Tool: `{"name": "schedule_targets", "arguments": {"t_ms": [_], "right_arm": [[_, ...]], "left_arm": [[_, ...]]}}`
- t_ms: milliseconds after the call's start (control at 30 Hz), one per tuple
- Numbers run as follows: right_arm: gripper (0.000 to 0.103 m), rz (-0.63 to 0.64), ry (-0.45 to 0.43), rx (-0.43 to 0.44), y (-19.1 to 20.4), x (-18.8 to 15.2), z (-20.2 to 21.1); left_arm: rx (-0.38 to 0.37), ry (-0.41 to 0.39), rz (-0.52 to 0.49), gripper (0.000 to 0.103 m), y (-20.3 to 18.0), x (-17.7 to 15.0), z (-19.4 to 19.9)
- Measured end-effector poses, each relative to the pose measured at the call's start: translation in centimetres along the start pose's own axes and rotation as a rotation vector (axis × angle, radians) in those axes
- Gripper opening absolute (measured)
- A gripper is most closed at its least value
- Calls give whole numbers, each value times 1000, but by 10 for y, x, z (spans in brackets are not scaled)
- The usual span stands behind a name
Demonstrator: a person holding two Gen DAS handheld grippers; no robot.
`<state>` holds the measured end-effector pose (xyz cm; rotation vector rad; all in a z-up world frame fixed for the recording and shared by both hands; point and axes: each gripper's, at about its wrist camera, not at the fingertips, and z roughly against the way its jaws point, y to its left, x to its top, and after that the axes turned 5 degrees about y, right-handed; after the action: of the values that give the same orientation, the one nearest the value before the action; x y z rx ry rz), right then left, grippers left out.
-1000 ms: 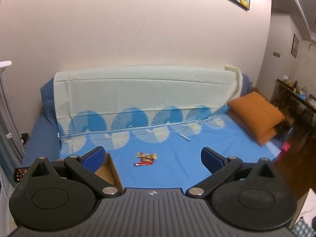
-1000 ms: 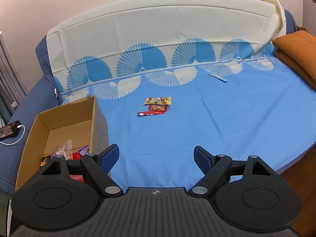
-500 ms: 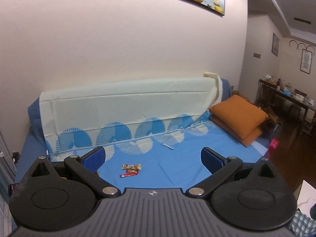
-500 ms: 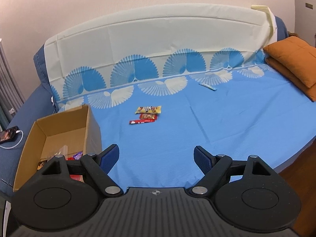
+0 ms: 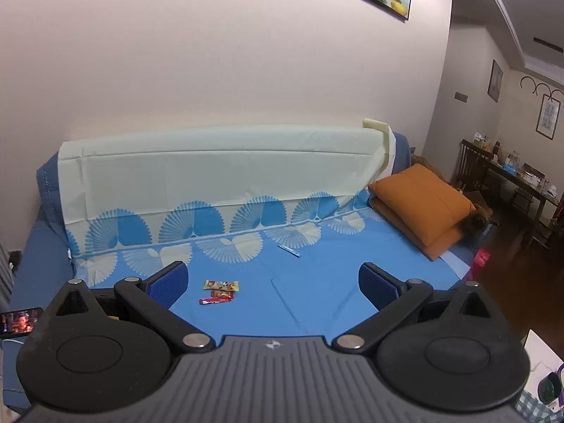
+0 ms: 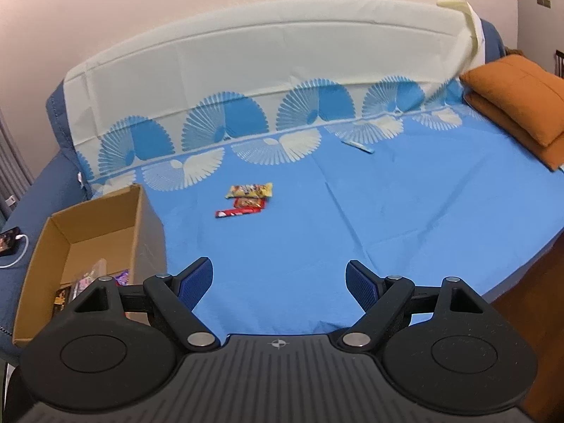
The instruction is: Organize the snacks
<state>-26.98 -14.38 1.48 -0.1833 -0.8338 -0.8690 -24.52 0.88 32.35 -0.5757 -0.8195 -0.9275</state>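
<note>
We hold the left tool (image 5: 271, 280) and right tool (image 6: 279, 280) released, nothing between the jaws, so no pickup has begun. Three wrapped snack bars, yellow (image 6: 249, 190), red (image 6: 249, 203) and slim red (image 6: 237, 213), lie ahead on the blue sheet; the open brown cardboard box (image 6: 102, 208) sits left of the right tool. Next, we judge, one tool must reach forward and straddle a bar. Wrapper print is too small to read

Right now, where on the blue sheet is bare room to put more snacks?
Free: the wide stretch between the three snacks and the cushions, except one small strip. Crowded: the box at the left.
</note>
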Motion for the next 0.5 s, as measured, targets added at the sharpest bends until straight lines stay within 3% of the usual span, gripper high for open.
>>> {"name": "schedule_targets", "arguments": {"t_ms": [133,267,367,500], "right_arm": [[85,-43,38,-10,-15,1,-19],[85,-106,49,-20,-36,5,-35],[85,-161,55,-25,-56,8,-48],[85,-224,68,-36,-84,6,-68]], "left_arm": [[-10,95,-5,103,-3,9,-52],[-14,238,-105,103,-18,-1,-121],[-11,357,-163,103,-25,-18,-182],[-37,583,-147,103,-7,-37,-278]]}}
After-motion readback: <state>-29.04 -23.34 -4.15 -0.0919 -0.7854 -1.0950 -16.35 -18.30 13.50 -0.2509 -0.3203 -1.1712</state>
